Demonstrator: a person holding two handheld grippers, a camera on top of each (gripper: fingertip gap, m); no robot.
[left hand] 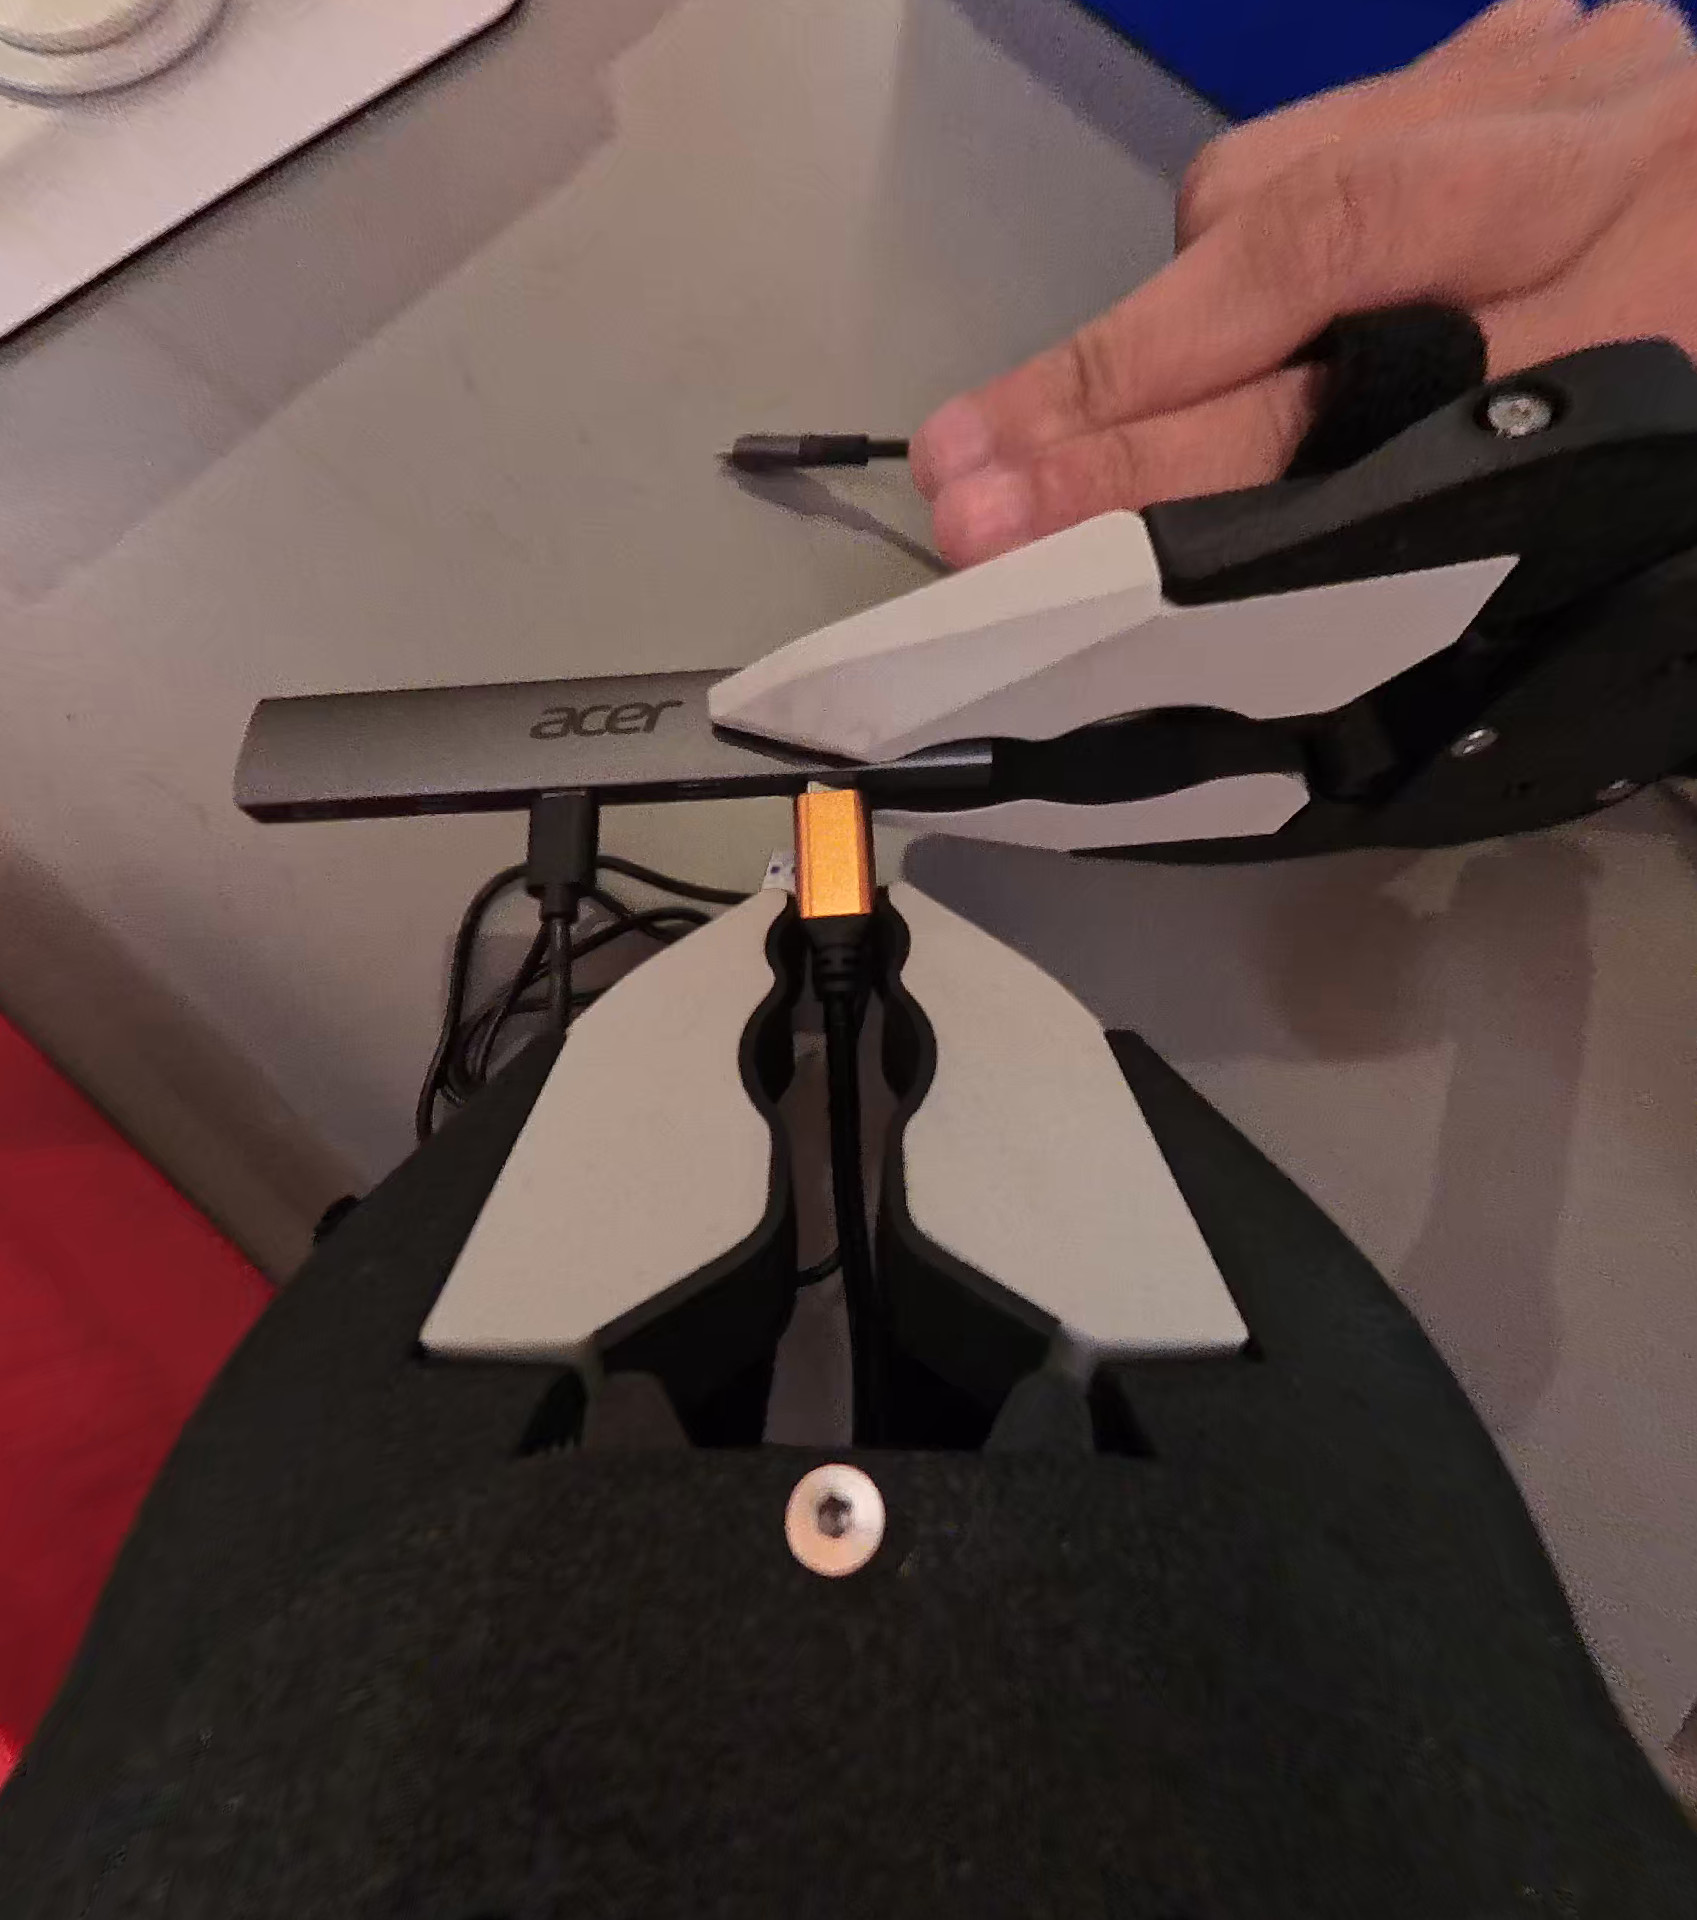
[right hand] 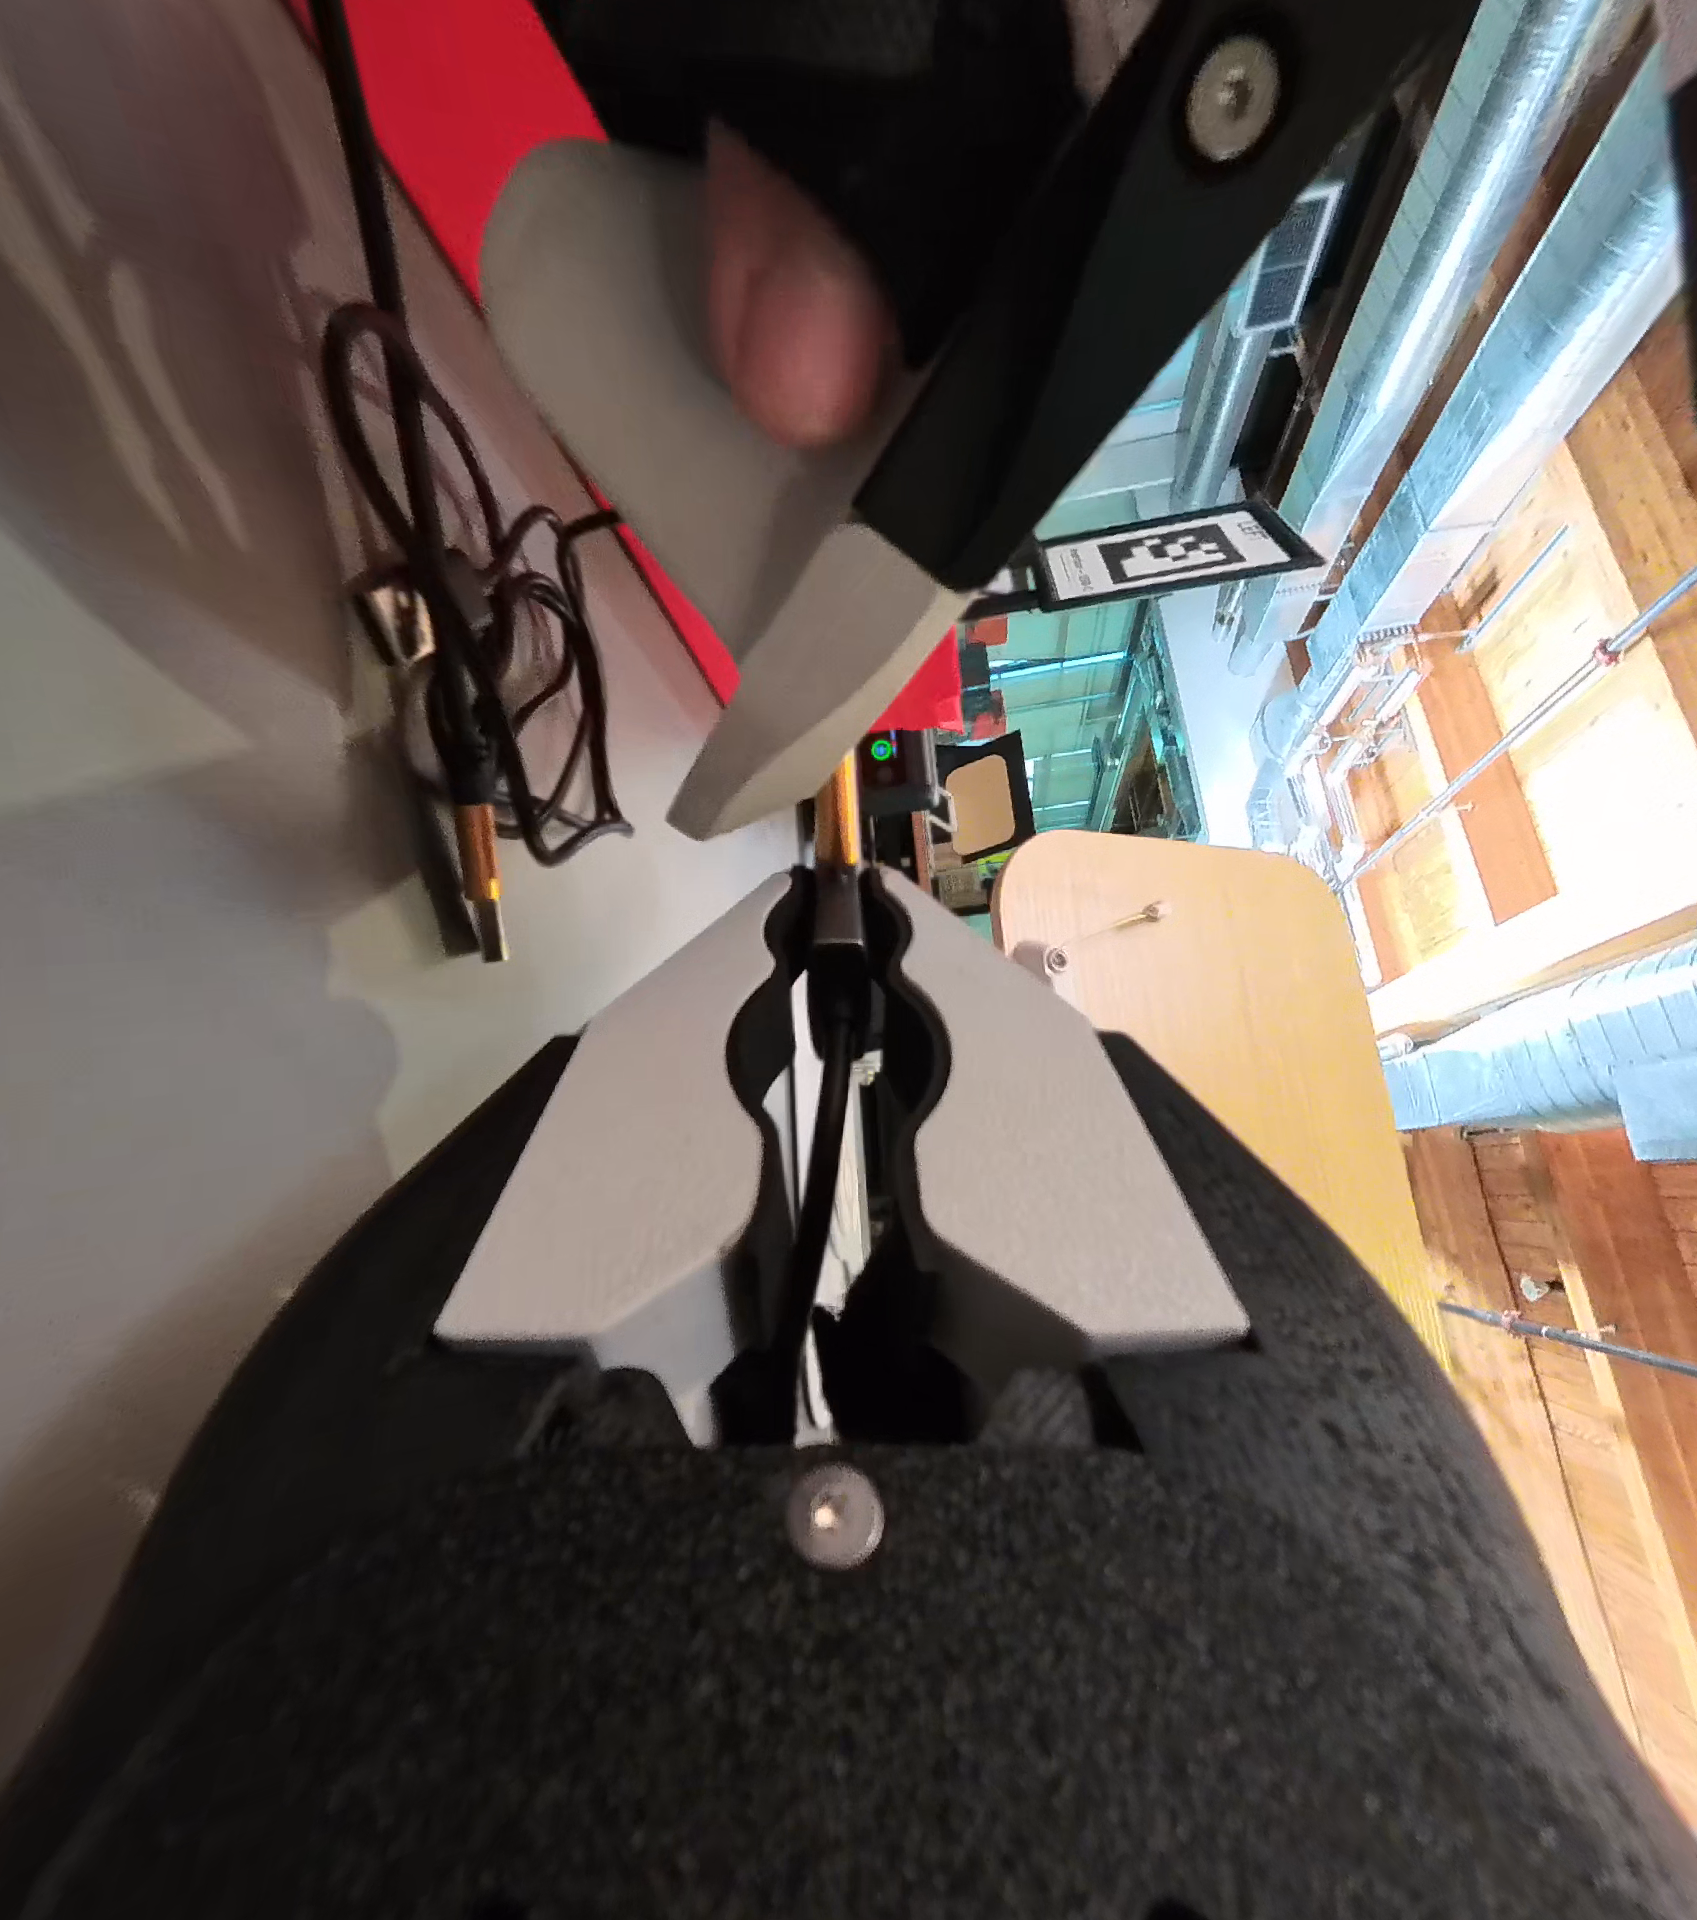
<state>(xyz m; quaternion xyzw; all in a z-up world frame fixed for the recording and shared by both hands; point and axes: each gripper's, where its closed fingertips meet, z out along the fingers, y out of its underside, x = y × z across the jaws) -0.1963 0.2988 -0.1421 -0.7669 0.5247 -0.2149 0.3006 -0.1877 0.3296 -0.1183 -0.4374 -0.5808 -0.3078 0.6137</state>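
My left gripper [left hand: 828, 914] is shut on an orange USB plug [left hand: 831, 862] whose black cable runs back between the fingers. The plug's front end meets the near side of a grey hub [left hand: 470, 743]; how deep it sits is hidden. My right gripper [left hand: 802, 767], held by a hand [left hand: 1446, 239], is shut on the hub's right end. In the right wrist view the right gripper [right hand: 836, 894] clamps the hub [right hand: 836, 930] end-on. The orange plug [right hand: 837, 816] shows just beyond it, under a left gripper finger [right hand: 792, 675].
A black plug [left hand: 563, 842] sits in the hub's near side, left of the orange one. A loose black plug [left hand: 792, 449] lies behind the hub. Coiled black cables [right hand: 511, 623] and a second orange plug [right hand: 477, 852] lie on the grey table. A red surface [left hand: 44, 1299] borders it on the left.
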